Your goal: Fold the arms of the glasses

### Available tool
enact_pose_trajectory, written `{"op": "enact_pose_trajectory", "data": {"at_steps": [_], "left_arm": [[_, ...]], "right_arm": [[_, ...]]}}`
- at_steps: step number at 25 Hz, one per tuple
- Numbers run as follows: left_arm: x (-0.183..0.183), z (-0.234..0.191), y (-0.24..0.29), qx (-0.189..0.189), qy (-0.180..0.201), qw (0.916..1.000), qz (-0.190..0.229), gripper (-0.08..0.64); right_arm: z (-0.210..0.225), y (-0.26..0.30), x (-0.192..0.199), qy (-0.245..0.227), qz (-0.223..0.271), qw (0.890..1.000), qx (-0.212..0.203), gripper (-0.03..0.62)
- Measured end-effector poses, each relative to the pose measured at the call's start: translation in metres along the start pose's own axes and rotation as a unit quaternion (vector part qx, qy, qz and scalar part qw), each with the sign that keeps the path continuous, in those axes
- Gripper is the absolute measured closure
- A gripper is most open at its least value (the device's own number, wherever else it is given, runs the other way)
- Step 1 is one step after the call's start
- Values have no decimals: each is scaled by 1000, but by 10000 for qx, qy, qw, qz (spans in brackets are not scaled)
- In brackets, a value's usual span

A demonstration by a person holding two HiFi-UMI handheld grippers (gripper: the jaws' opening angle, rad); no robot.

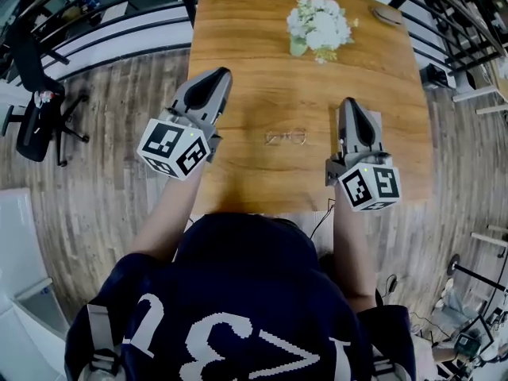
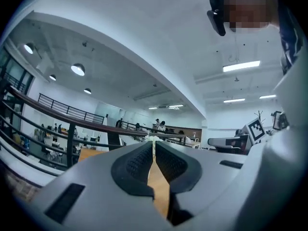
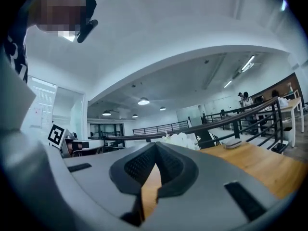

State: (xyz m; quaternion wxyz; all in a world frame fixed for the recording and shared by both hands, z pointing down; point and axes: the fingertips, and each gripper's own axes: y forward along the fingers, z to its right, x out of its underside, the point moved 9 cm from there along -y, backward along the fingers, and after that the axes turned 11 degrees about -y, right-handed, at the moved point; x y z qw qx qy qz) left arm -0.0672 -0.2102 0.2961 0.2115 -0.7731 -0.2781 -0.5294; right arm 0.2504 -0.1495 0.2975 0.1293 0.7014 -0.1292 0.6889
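A thin wire-framed pair of glasses [image 1: 286, 137] lies on the wooden table [image 1: 254, 54], between my two grippers in the head view. Whether its arms are folded is too small to tell. My left gripper [image 1: 223, 75] is held above the table's left edge, left of the glasses, with its tips touching and nothing between them [image 2: 154, 141]. My right gripper [image 1: 347, 102] hovers to the right of the glasses, also shut and empty [image 3: 155, 144]. Both point level, away from me. Neither gripper view shows the glasses.
A bunch of white flowers [image 1: 319, 24] stands at the far middle of the table, also seen in the right gripper view [image 3: 180, 139]. A small flat round object [image 1: 386, 16] lies at the far right corner. A black office chair [image 1: 40, 105] stands on the floor at left. Railings run beyond the table.
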Motion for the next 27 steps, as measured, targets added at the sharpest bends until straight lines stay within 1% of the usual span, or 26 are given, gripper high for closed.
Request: {"op": "enact_pose_trajectory", "data": {"at_steps": [4,8,14,18,27], "left_arm": [[-24,9,-6,-95,413,9987,298,531],[-34,18,-10,-112,642,9968,457,531],[-32,27,-16,-134,727,9962,455,531],[-28,29,-18,-138,774,9960,429,531],[-18,31,-23,-135,746,9966,336,531]], "right_arm": [[-5,-5,-20,-88,266,9996,-4,568],[-11,-7,-29,-130,388,9992,-27,568],[-18,-11,-35,-139,548,9984,94,568],[-21,-9,-37,-109,680,9976,71,568],[-28,-11,-37,-115,727,9972,131,568]]}}
